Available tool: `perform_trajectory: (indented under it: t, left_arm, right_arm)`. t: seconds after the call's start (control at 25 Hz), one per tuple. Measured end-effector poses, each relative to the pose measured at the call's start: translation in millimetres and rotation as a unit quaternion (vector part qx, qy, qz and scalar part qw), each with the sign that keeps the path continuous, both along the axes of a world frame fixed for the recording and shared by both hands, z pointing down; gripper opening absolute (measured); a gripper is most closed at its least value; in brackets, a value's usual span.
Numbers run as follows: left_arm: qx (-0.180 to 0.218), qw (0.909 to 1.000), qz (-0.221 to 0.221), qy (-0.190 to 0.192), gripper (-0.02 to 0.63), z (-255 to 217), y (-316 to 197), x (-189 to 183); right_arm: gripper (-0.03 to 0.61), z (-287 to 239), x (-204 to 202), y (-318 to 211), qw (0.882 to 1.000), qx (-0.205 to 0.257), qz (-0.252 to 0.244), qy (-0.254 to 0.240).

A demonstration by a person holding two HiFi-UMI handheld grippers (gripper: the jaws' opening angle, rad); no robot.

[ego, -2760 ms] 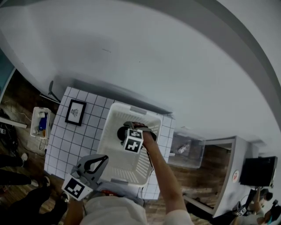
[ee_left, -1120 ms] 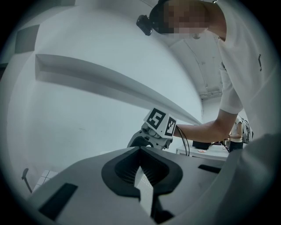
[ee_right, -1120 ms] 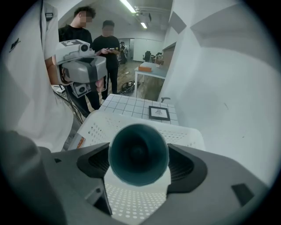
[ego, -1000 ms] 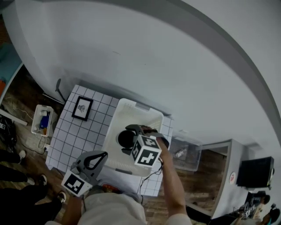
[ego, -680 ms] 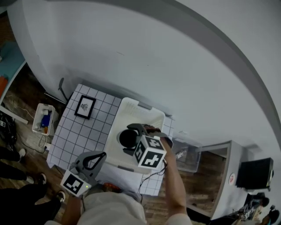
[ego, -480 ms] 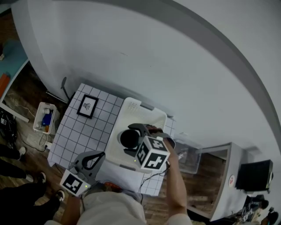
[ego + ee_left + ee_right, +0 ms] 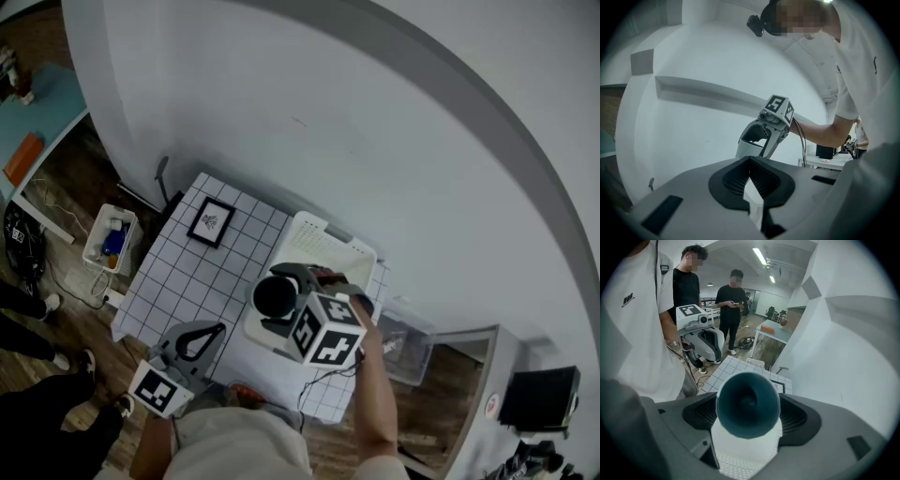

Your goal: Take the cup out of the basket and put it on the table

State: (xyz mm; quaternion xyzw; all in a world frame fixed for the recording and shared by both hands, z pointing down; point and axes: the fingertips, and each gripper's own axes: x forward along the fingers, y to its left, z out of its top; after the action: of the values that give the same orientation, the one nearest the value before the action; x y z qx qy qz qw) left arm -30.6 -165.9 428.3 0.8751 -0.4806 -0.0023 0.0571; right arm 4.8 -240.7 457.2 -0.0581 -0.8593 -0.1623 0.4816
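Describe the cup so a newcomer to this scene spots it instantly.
Find the table with the white gridded top, then the white perforated basket on it. Over the basket the right gripper clamps the cup: dark teal, round, open-mouthed, unlike the white basket and the flat framed picture.

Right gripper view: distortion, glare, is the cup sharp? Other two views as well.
Right gripper view: heavy fisheye, black corners; cup sharp, no glare, ceiling light bright. Left gripper view: same vignette, dim, soft shadows. Head view: wall bows, table grid crisp.
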Motion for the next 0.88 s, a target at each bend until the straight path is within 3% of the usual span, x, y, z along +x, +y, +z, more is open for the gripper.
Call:
perform_trajectory:
  t: [0.88]
  left_arm:
    - [-0.013,0.9931,-0.116,-0.007,0.002,24,43,-60]
  right_arm:
    - [0.391,60,-100,57,0.994,-0.036,-0.107,0.008]
